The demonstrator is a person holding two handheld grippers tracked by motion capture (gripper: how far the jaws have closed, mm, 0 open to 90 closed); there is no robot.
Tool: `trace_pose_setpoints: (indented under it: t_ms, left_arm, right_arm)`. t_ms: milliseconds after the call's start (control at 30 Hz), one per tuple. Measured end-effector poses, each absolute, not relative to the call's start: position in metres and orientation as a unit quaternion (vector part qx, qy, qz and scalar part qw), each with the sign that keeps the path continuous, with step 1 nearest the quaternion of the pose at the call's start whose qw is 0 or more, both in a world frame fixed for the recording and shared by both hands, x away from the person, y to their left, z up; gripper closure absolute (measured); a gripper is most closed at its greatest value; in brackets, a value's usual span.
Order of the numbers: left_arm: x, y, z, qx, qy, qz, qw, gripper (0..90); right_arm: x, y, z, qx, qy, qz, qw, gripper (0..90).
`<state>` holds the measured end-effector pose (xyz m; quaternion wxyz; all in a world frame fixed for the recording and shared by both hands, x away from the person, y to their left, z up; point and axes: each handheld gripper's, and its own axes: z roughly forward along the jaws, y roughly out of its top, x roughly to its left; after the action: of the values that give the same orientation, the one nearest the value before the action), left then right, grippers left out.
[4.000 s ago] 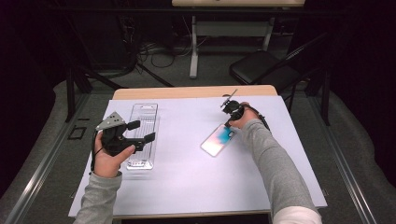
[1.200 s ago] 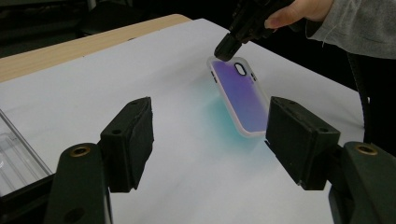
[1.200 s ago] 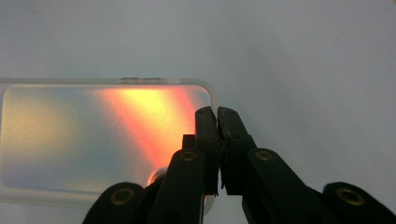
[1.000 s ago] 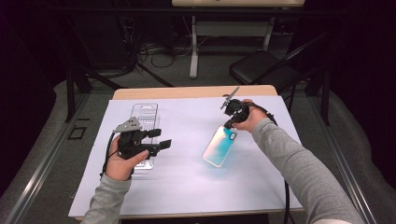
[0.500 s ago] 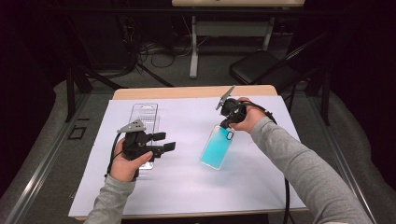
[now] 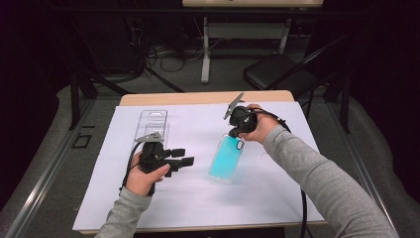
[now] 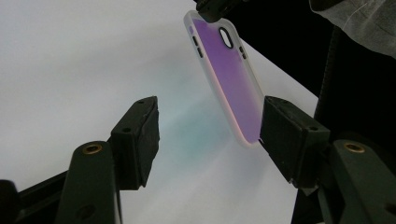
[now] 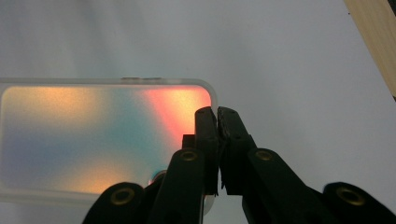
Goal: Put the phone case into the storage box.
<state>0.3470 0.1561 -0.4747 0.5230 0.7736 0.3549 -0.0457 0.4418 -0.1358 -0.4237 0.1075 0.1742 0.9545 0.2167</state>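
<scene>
An iridescent phone case (image 6: 225,158) hangs tilted over the white sheet, with its lower end down near the sheet. It looks teal in the high view, purple in the left gripper view (image 7: 229,79) and orange and teal in the right gripper view (image 8: 93,140). My right gripper (image 6: 236,133) (image 8: 217,114) is shut on the case's top end beside the camera cut-out. My left gripper (image 6: 183,156) (image 7: 210,107) points at the case from the left. Its jaws stand open and have just been closing a little; the case lies beyond them and no pad touches it.
A clear plastic package (image 6: 151,124) lies on the white sheet (image 6: 277,198) behind the left hand. The wooden table edge (image 6: 198,97) runs along the far side. A black chair (image 6: 277,74) and floor cables lie beyond the table.
The right gripper has carried the case up and to the left, so it now hangs tilted. The left gripper has moved right, from over the clear package toward the case.
</scene>
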Motion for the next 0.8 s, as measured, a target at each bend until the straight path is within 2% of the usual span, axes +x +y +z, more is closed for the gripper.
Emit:
trace_pose_setpoints:
  t_ms: [433,800]
  left_arm:
    - [0.346,0.137,-0.489,0.776,0.35,-0.086,0.517,38.5]
    - [0.345,0.126,-0.499,0.769,0.356,-0.132,0.515,44.1]
  right_arm:
    - [0.428,-0.122,-0.42,0.142,0.958,0.226,0.11,88.1]
    - [0.42,-0.11,-0.418,0.121,0.958,0.234,0.112,88.1]
